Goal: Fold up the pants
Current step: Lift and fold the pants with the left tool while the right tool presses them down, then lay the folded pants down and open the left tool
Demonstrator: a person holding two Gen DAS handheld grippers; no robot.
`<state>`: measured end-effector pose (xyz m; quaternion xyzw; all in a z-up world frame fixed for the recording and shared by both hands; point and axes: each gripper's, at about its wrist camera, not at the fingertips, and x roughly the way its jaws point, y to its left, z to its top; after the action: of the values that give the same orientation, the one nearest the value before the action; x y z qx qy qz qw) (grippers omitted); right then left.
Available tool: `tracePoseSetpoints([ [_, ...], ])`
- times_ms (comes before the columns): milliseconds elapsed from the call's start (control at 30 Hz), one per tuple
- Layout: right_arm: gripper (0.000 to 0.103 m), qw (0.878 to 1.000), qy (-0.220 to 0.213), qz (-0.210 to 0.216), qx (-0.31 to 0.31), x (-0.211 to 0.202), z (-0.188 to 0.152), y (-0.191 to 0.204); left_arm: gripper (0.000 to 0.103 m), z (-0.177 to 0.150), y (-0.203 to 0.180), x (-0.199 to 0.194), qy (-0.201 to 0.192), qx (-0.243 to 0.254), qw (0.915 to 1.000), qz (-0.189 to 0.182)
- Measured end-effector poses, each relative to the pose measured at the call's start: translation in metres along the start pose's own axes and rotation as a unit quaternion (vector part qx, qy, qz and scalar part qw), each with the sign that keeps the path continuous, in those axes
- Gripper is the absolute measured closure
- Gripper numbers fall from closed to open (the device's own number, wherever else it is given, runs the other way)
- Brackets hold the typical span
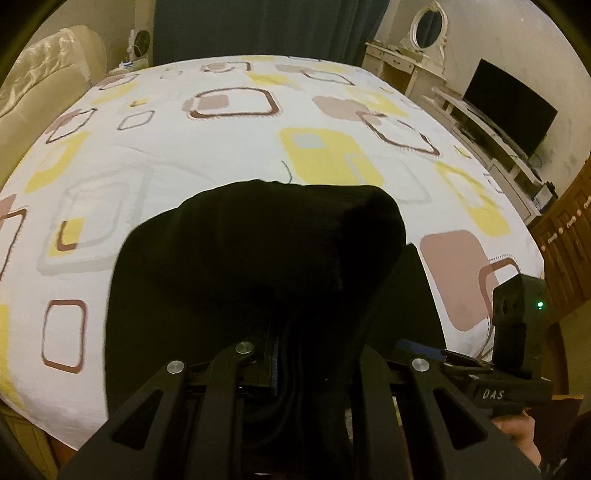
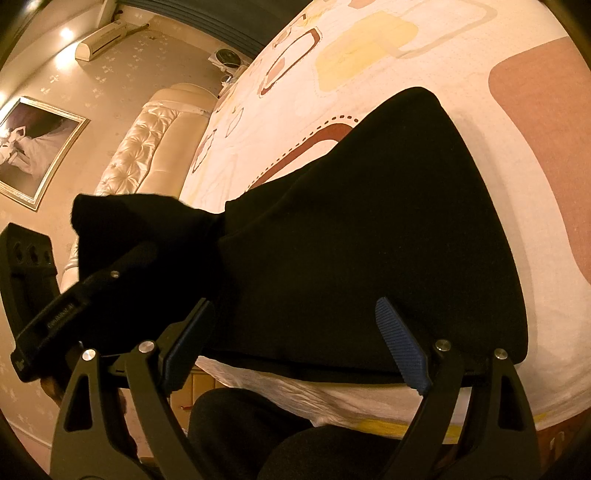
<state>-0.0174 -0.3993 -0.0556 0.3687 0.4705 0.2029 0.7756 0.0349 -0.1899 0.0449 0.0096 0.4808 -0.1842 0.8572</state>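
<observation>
The black pants (image 1: pixel 258 266) lie on the near part of a bed with a white patterned sheet (image 1: pixel 207 147). My left gripper (image 1: pixel 291 365) is shut on a bunched fold of the pants, which drapes over its fingers and hides the tips. In the right wrist view the pants (image 2: pixel 369 251) lie partly folded on the sheet (image 2: pixel 461 74). My right gripper (image 2: pixel 295 347) is open, its blue-padded fingers (image 2: pixel 400 347) spread over the near edge of the cloth, holding nothing. The left gripper (image 2: pixel 110 266) shows at the left, covered by lifted cloth.
A padded headboard (image 1: pixel 40 74) stands at the left, dark curtains (image 1: pixel 258 26) behind the bed. A white dresser with an oval mirror (image 1: pixel 424 29) and a TV (image 1: pixel 509 107) stand at the right, with a wooden cabinet (image 1: pixel 569 236). The right gripper's body (image 1: pixel 517 325) sits at the lower right.
</observation>
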Motion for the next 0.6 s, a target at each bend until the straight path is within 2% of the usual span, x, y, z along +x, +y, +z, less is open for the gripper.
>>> tracePoseSetpoints([
  [133,0.014,1.000,-0.001,0.004,0.001,0.000,0.001,0.000,0.089,-0.005,-0.018,0.016,0.005,0.022,0.9997,0.013],
  [300,0.014,1.000,-0.006,0.010,0.020,-0.006,0.003,-0.006,0.089,-0.010,-0.029,0.033,0.021,0.025,0.9994,0.012],
  [600,0.014,0.997,-0.053,-0.011,0.060,-0.034,0.012,-0.021,0.089,-0.018,-0.037,0.052,0.023,0.032,0.9986,0.035],
])
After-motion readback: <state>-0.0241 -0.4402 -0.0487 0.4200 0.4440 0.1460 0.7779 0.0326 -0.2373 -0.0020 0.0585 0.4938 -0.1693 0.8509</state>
